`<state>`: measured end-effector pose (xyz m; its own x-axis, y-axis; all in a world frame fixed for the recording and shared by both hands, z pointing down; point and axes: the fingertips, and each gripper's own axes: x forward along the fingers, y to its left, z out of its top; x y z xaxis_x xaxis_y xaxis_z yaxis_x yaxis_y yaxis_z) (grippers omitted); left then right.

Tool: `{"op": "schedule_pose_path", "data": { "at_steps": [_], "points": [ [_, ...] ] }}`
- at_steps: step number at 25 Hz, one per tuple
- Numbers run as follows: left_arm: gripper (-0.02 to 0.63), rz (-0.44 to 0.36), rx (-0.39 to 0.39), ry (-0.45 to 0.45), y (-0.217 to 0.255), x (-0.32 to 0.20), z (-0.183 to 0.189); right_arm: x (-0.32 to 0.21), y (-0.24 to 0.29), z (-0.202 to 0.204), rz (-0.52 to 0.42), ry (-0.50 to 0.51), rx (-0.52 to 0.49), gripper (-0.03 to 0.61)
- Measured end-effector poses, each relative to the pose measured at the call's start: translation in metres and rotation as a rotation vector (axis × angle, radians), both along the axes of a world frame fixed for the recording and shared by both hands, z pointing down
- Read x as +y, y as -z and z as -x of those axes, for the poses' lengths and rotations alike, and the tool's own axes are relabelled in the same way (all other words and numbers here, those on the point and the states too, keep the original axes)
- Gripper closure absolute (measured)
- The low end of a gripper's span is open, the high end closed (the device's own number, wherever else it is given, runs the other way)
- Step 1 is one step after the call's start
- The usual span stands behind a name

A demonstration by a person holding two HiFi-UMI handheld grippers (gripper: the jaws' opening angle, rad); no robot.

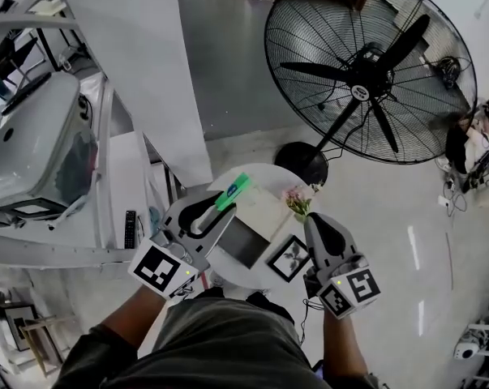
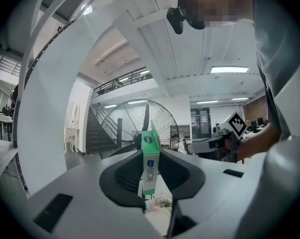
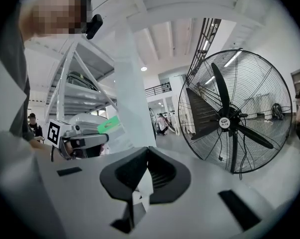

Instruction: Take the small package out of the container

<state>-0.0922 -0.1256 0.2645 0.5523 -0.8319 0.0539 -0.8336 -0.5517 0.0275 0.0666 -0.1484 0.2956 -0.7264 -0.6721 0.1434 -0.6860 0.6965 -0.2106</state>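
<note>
The small package (image 1: 233, 191), a slim green and white box, is pinched between the jaws of my left gripper (image 1: 225, 203), which holds it up above the round white table (image 1: 270, 178). In the left gripper view the small package (image 2: 150, 158) stands upright between the two pads, and my left gripper (image 2: 150, 176) is shut on it. The grey container (image 1: 244, 244) lies on the table just below and right of that gripper. My right gripper (image 1: 315, 220) hovers over the table's right edge, and in its own view my right gripper (image 3: 146, 149) has its jaw tips touching with nothing held.
A framed picture (image 1: 291, 258) and a small bunch of flowers (image 1: 298, 201) sit on the table between the grippers. A big floor fan (image 1: 366, 71) stands beyond the table. A white pillar (image 1: 139, 71) and a metal rack with a bulky grey machine (image 1: 33, 144) are to the left.
</note>
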Motion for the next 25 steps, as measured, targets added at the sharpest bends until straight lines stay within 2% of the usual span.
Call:
{"op": "schedule_pose_path", "data": {
  "at_steps": [14,18,20,25],
  "points": [
    [0.509,-0.036,-0.011,-0.005,0.012,0.004,-0.002,0.009,0.004,-0.003,-0.016,-0.018,-0.004,0.557],
    [0.509,0.054,-0.015,-0.006,-0.001,0.011,-0.002,0.011,0.002,-0.002,-0.01,-0.021,-0.009,0.557],
    [0.509,0.067,-0.015,-0.004,-0.004,0.011,-0.002,0.012,0.001,-0.001,-0.009,-0.02,-0.008,0.557],
    [0.509,-0.02,-0.013,-0.009,0.005,0.007,-0.003,0.013,-0.001,0.0,-0.006,-0.018,-0.003,0.557]
  ]
}}
